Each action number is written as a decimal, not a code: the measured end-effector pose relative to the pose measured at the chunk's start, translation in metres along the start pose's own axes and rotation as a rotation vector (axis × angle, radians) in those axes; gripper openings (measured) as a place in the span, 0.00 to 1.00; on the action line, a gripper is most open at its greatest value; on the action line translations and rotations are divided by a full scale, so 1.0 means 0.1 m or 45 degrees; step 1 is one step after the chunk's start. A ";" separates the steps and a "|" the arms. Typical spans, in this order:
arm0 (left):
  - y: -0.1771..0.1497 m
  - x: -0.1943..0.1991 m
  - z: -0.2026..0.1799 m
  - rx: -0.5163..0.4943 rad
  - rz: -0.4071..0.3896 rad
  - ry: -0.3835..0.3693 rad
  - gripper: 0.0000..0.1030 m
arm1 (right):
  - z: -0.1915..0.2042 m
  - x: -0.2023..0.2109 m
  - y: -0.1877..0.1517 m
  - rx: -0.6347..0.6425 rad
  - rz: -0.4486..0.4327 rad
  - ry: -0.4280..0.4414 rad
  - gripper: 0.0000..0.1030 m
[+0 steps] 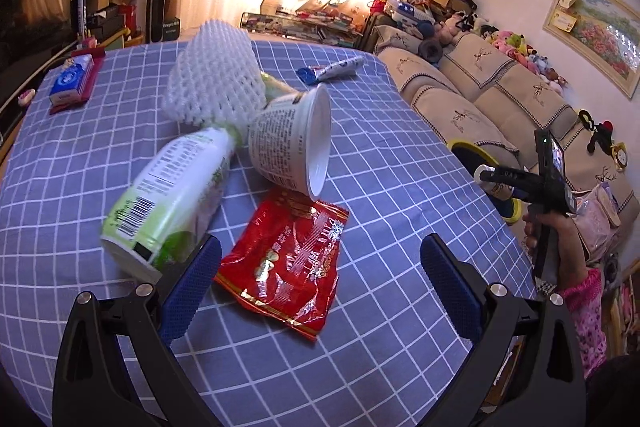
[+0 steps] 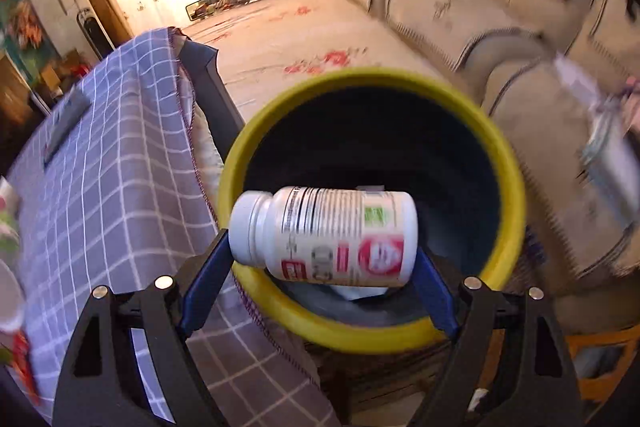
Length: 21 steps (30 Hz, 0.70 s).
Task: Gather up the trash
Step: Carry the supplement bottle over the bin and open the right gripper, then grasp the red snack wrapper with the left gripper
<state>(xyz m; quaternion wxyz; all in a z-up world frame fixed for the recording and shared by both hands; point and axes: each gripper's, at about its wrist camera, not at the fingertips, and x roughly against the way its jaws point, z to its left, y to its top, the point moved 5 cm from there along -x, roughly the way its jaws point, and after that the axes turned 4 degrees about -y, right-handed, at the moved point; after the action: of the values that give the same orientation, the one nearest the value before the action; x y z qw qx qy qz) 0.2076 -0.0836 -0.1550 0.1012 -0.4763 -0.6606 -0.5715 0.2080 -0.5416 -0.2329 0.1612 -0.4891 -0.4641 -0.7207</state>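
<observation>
My left gripper (image 1: 320, 247) hangs open just above the checked tablecloth (image 1: 400, 187), its blue pads either side of a crumpled red snack wrapper (image 1: 288, 259). Beyond it lie a green-and-white bottle (image 1: 168, 195) on its side, a tipped paper cup (image 1: 292, 143) and a white foam net (image 1: 216, 83). My right gripper (image 2: 324, 247) is shut on a white pill bottle (image 2: 328, 235), held lengthwise, cap to the left. It hovers over the mouth of a yellow-rimmed bin (image 2: 256, 131) beside the table. The left wrist view shows that gripper (image 1: 496, 183) at the right, in a person's hand.
A toothpaste tube (image 1: 332, 69) lies at the table's far side and a blue-and-white pack (image 1: 72, 81) on a red box at the far left. A beige sofa (image 1: 500, 87) runs along the right behind the bin. The table edge (image 2: 188, 115) stands close to the bin's left.
</observation>
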 end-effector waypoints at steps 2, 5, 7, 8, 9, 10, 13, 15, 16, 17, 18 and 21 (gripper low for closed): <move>-0.01 -0.07 -0.01 -0.004 0.017 0.004 0.95 | -0.10 -0.05 0.09 0.002 -0.033 -0.085 0.78; -0.01 -0.15 -0.04 -0.025 0.041 0.026 0.95 | -0.22 -0.16 0.17 -0.024 -0.002 -0.115 0.78; -0.02 -0.19 -0.05 -0.034 0.053 0.032 0.95 | -0.27 -0.25 0.19 -0.014 0.031 -0.150 0.78; -0.02 -0.21 -0.05 -0.037 0.058 0.036 0.95 | -0.29 -0.27 0.19 -0.020 0.035 -0.145 0.78; -0.02 -0.23 -0.04 -0.037 0.064 0.039 0.95 | -0.28 -0.28 0.19 -0.024 0.035 -0.137 0.78; -0.03 -0.24 -0.04 -0.035 0.069 0.039 0.95 | -0.28 -0.28 0.18 -0.020 0.030 -0.135 0.78; -0.05 -0.31 -0.02 -0.028 0.093 0.036 0.95 | -0.27 -0.23 0.14 -0.010 0.010 -0.116 0.78; -0.06 -0.34 -0.01 -0.033 0.107 0.043 0.95 | -0.26 -0.22 0.12 -0.007 0.002 -0.104 0.78; -0.06 -0.35 -0.01 -0.037 0.113 0.046 0.95 | -0.24 -0.20 0.11 -0.001 -0.003 -0.102 0.78; -0.06 -0.37 -0.01 -0.042 0.118 0.047 0.95 | -0.22 -0.18 0.10 0.003 -0.007 -0.097 0.78; -0.06 -0.38 -0.02 -0.048 0.121 0.048 0.95 | -0.20 -0.14 0.09 0.009 -0.012 -0.088 0.78; -0.07 -0.42 -0.02 -0.072 0.133 0.056 0.95 | -0.15 -0.06 0.09 0.019 -0.032 -0.071 0.78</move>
<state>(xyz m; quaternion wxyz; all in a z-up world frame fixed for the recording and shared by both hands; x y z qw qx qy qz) 0.2237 -0.1065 -0.1871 0.1321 -0.5001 -0.6160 -0.5941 0.2080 -0.5601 -0.2346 0.1428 -0.5019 -0.4798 -0.7053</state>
